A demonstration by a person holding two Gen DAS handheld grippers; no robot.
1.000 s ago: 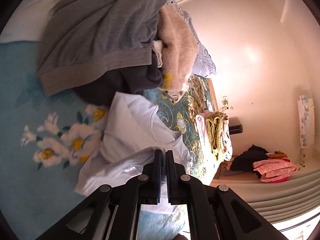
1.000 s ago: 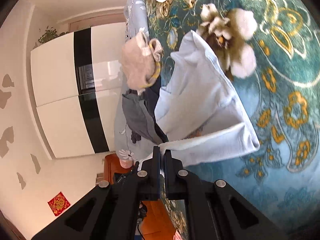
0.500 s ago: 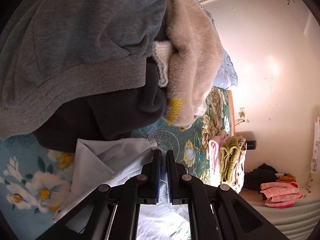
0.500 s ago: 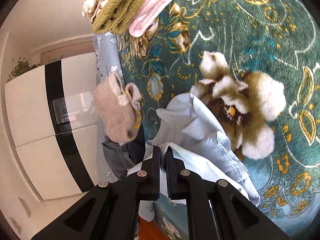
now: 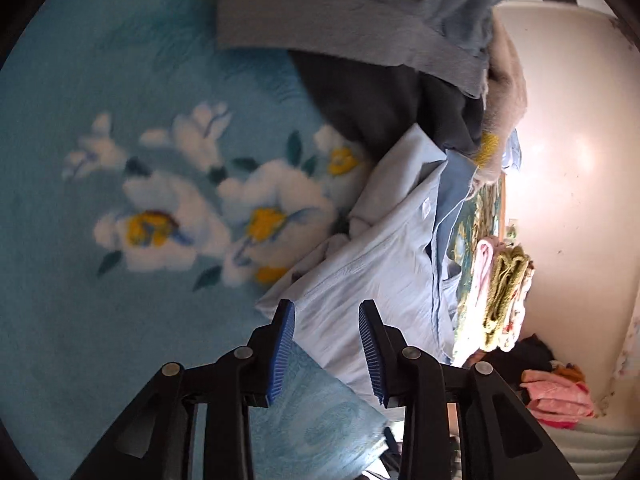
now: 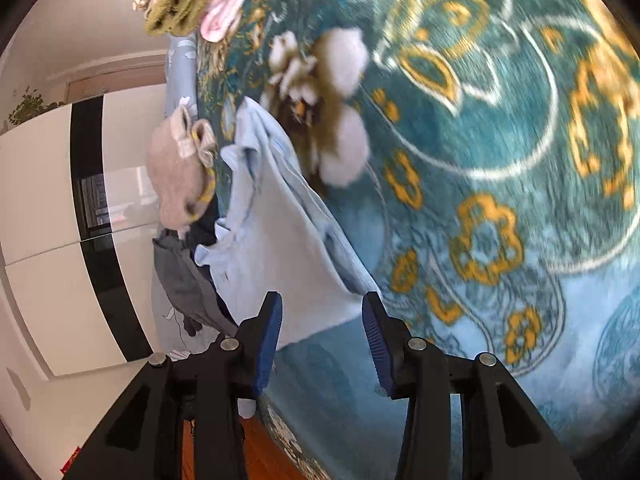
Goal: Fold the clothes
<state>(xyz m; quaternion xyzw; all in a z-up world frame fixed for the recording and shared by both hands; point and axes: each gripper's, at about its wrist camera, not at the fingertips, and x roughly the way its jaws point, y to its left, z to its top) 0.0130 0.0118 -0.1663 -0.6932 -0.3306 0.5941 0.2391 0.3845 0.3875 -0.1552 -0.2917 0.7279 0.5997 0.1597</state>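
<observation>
Shirt [image 5: 384, 264]: pale blue, lying on the bed [image 5: 120, 60], at 12 o'clock of both grippers.
Left hand-held gripper [image 5: 326, 344]: jaws opening, hem between them, unpinched.
Right hand-held gripper [image 6: 322, 340]: jaws opening, edge between them, loose.
Tip: release fully, smooth, then regrip corners for the next fold.
Pile [image 5: 360, 20]: grey clothes at 12 o'clock, keep clear.

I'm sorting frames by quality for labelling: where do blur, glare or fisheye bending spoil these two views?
Left wrist view: the floral blanket is smeared soft, the wall is blown out by glare, and the light blue shirt reads fairly clearly. Right wrist view: the teal patterned blanket streaks with motion blur toward the right edge, and the white cabinet bows with fisheye distortion.
</observation>
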